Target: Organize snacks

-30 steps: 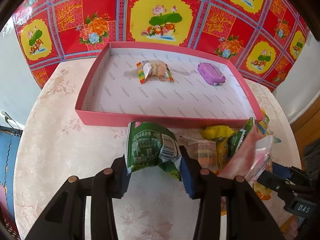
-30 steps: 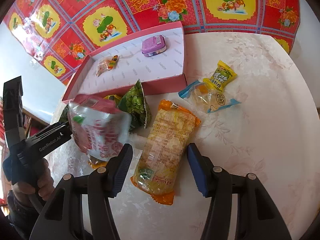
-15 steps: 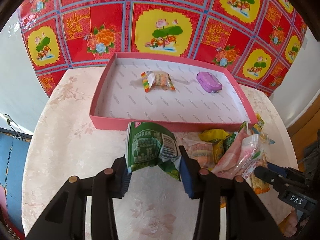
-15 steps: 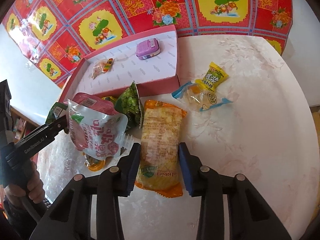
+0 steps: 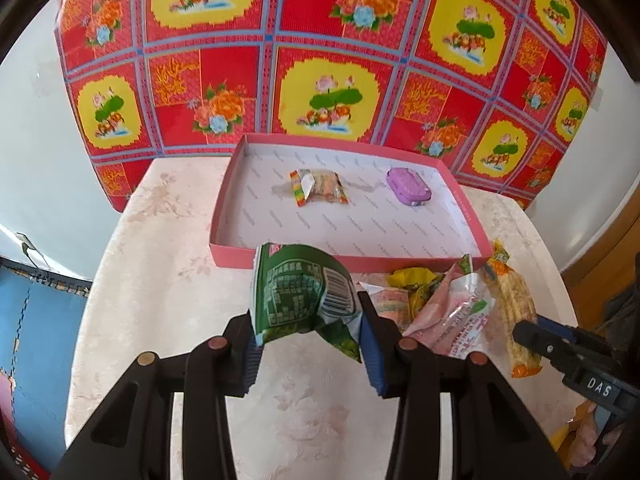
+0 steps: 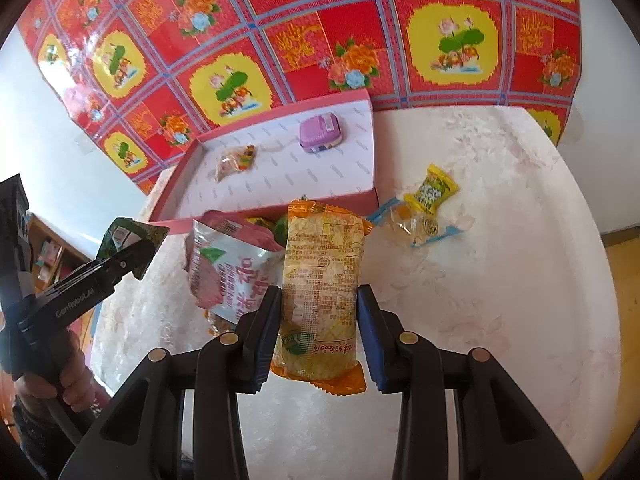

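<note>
My left gripper [image 5: 308, 340] is shut on a green snack bag [image 5: 300, 292] and holds it above the table, in front of the pink tray [image 5: 352, 256]. My right gripper [image 6: 318, 336] is shut on a long orange-yellow cracker packet [image 6: 322, 280], lifted off the table. The tray holds a small clear candy packet [image 5: 318, 188] and a purple box [image 5: 408, 186]. A pink-and-silver pouch [image 6: 228, 268] lies beside the cracker packet. The left gripper with the green bag also shows in the right wrist view [image 6: 128, 252].
A yellow candy [image 6: 430, 192] and a clear blue-edged wrapper [image 6: 416, 224] lie right of the tray. More snacks, one yellow [image 5: 416, 284], are piled at the tray's front edge. A red flowered cloth [image 5: 328, 60] hangs behind the pale round table [image 5: 160, 272].
My right gripper closed on the cracker packet and lifted it. My left gripper rose and pulled back with the green bag still in it.
</note>
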Demonstrator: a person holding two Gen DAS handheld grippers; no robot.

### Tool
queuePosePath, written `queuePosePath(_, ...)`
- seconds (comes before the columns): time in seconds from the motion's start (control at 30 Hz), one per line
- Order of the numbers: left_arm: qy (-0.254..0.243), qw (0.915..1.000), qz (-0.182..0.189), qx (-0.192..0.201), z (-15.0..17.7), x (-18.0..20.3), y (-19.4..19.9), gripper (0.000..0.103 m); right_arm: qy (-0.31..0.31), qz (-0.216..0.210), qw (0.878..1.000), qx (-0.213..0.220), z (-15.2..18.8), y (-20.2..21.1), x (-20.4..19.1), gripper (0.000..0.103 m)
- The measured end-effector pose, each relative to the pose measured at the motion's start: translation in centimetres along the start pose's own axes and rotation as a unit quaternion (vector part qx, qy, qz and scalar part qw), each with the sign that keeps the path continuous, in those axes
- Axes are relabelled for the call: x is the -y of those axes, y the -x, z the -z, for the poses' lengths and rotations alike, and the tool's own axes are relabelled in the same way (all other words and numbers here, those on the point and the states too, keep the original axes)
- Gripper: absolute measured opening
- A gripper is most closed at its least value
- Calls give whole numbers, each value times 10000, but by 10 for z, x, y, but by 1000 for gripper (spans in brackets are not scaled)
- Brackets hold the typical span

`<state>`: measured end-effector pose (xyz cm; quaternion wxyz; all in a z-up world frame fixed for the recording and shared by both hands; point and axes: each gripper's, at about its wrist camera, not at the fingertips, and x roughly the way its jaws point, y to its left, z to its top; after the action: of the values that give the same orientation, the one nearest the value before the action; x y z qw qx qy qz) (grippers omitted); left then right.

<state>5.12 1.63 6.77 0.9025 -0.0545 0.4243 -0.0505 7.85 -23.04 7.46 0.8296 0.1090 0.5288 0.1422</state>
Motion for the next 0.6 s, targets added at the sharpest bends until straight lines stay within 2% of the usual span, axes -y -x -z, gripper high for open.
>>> queuePosePath(0.6,-39,9999,-70,135,-20,0,20,44,61,-218,9991,365,-34,18,-10,39)
